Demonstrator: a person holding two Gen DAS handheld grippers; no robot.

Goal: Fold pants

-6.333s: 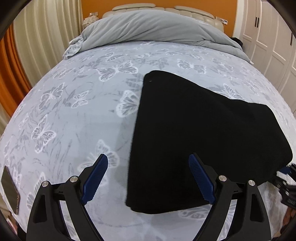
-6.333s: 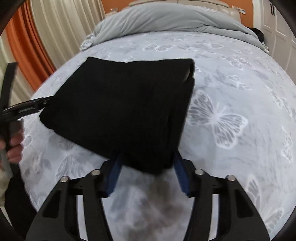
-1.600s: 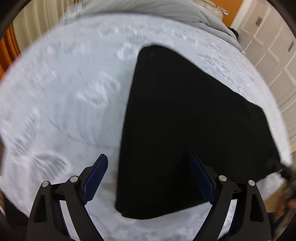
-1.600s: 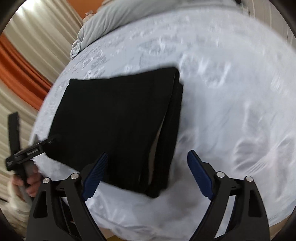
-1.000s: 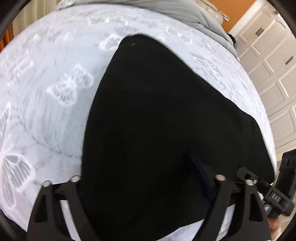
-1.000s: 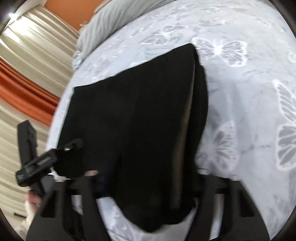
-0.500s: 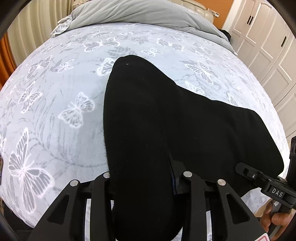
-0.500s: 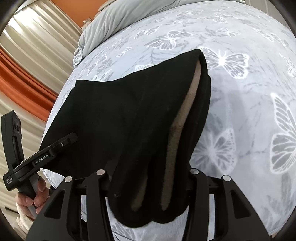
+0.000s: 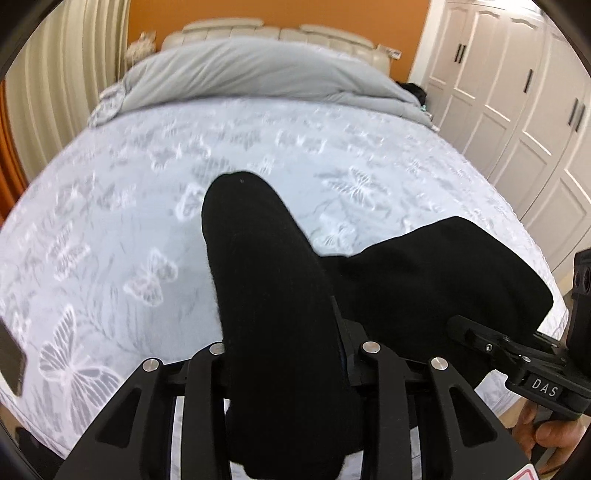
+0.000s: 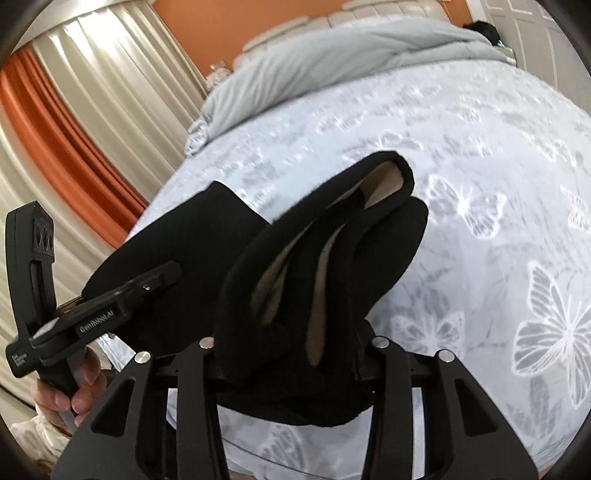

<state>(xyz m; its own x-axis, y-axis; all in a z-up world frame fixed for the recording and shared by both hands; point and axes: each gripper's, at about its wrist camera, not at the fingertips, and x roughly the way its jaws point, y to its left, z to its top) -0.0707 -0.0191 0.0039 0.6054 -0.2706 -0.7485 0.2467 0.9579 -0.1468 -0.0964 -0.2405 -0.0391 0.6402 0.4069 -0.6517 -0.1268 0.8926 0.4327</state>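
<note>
Where the left wrist view begins at six o'clock, the black two-finger left gripper [image 9: 284, 354] is clamped on a thick bunched edge of the folded black knit pants [image 9: 266, 295], and the cloth hides both fingertips. From there the fabric rises in a rounded ridge toward twelve o'clock, its far tip held above the pale grey butterfly-print bedspread [image 9: 110, 229], which is blurred. At four o'clock the black right gripper [image 9: 458, 325] reaches the pants' other corner, with part of the person's hand [image 9: 546, 439] cut off by the frame edge. In the right wrist view that gripper's jaws [image 10: 291, 354] are likewise pinched on a gathered edge, the pads buried under cloth; tan inner lining [image 10: 317, 295] shows between the black layers. At nine o'clock the left gripper's fingers [image 10: 162, 273] meet the pants' far corner; the contact itself is hard to make out. Farther off lies a rumpled light grey duvet [image 9: 258, 70] before a cream padded headboard [image 9: 229, 29]. White panelled wardrobe doors [image 9: 517, 92] stand at two o'clock, and orange and cream curtains [image 10: 74, 122] hang at ten o'clock in the right view.
</note>
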